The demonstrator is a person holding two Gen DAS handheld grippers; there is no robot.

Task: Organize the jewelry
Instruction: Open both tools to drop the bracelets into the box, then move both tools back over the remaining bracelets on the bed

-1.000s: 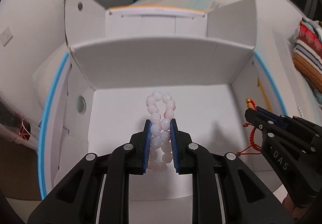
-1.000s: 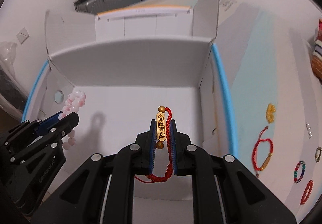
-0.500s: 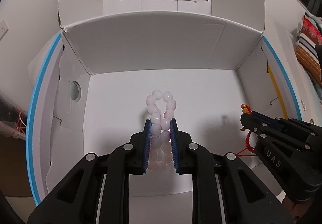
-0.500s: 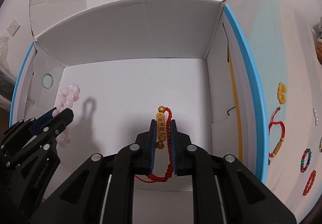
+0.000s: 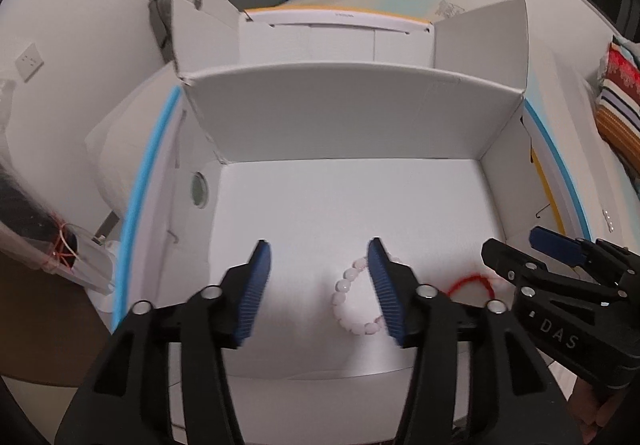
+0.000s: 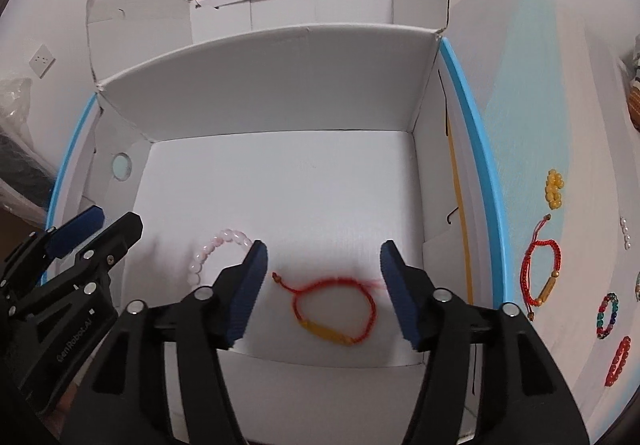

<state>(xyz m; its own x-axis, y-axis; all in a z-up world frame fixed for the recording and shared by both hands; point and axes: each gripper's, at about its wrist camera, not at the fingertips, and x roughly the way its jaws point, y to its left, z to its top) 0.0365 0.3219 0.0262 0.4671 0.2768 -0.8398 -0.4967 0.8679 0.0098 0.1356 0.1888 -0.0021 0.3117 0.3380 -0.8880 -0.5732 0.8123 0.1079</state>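
Your left hand-held gripper (image 5: 316,287) gaped released, pink bead bracelet (image 5: 352,303) beside its right finger, your right hand-held gripper (image 6: 324,285) spread over the red cord bracelet (image 6: 334,311), both on the white box (image 6: 280,93) floor

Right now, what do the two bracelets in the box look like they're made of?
Pink bead bracelet: smooth, glossy round beads, likely stone or glass. Red bracelet: woven red cord, matte, with a gold-coloured tube, perhaps metal. Both lie on the white cardboard box floor.
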